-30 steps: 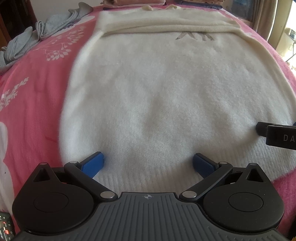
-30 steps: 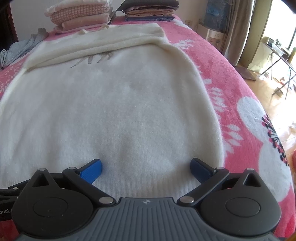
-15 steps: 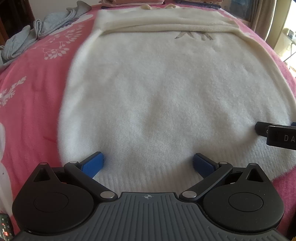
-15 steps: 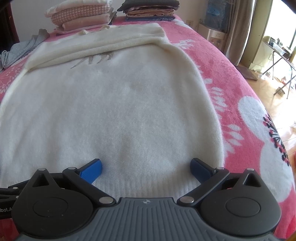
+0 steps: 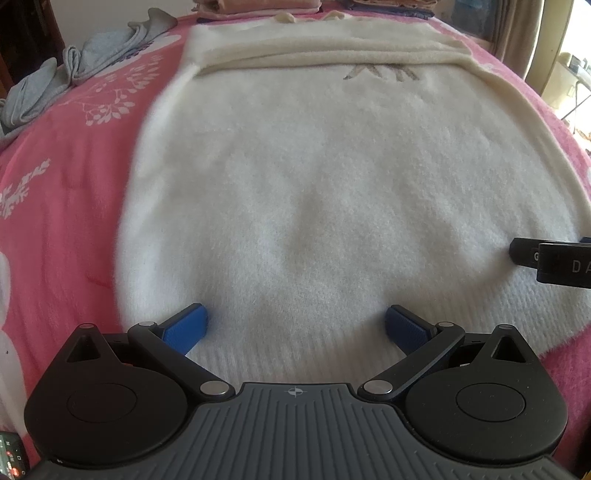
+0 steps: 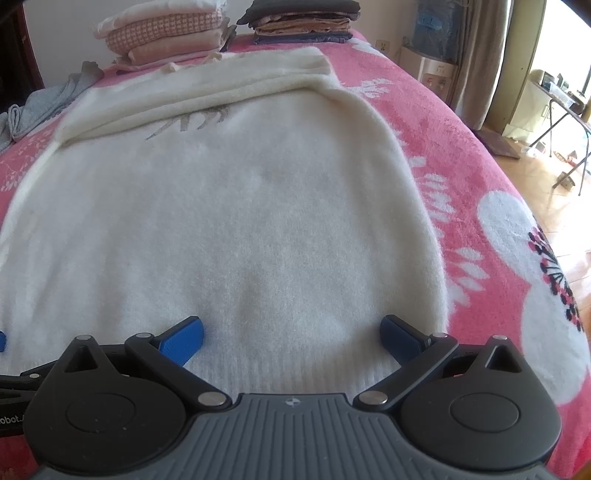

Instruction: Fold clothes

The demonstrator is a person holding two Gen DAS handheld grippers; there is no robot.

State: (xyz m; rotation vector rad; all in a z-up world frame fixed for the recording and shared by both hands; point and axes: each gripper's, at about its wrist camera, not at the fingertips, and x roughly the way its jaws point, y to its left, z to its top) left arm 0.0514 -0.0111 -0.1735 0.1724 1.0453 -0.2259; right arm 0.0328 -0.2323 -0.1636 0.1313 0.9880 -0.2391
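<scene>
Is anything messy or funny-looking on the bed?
Mostly tidy. The white sweater lies flat, sleeves folded across its top. Only the grey clothes at the bed's left edge look messy: crumpled, unlike the folded stacks at the far end.

daylight from right, bright | soft shadows | fisheye bowing at edges | left margin blurred

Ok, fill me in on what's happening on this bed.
A person holds two grippers over a fluffy cream knitted sweater spread flat on a pink floral blanket, its sleeves already folded across the chest. The left gripper and the right gripper both sit open over the ribbed hem, holding nothing. Two stacks of folded clothes wait at the far end, and grey socks lie to the left.
</scene>
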